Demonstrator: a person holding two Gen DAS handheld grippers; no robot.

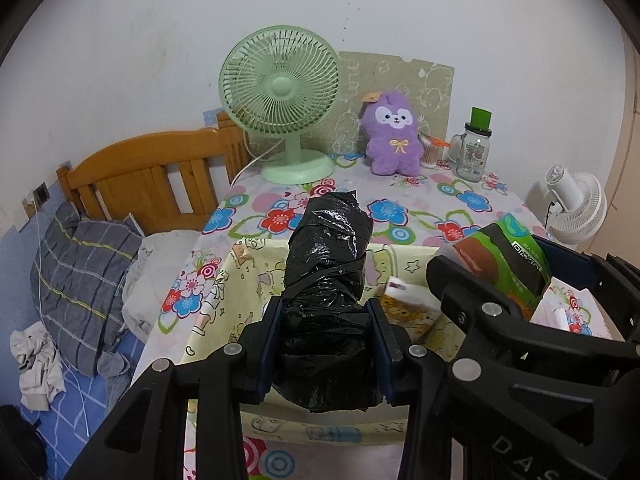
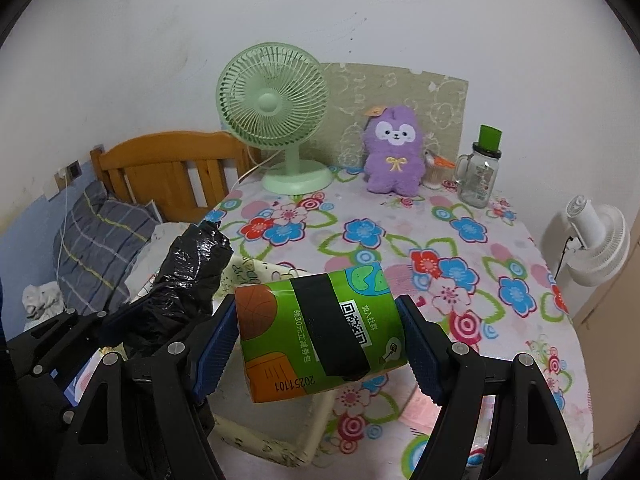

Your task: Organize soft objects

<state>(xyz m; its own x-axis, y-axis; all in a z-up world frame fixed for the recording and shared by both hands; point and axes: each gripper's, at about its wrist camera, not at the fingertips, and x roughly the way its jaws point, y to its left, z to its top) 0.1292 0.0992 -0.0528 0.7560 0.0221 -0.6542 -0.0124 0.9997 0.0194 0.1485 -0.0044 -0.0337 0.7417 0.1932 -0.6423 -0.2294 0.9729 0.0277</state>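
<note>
A: So where is everything sitting?
B: Above the floral-clothed desk (image 2: 460, 240) and its cream cartoon-print fabric bin (image 1: 248, 280), the left tongs (image 1: 326, 344) are clamping a crinkly black plastic-wrapped bundle (image 1: 326, 280); the right tongs (image 2: 320, 340) are squeezing a green soft tissue pack (image 2: 320, 328).
A: Risk?
B: Slick wrapping may be slipping out, missing the bin.

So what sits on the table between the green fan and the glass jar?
The purple plush toy, plus a small cup of sticks beside the jar; both wrist views show it.

White wall (image 1: 120, 40), wooden headboard (image 1: 160, 168), floral tablecloth (image 2: 460, 264).
</note>
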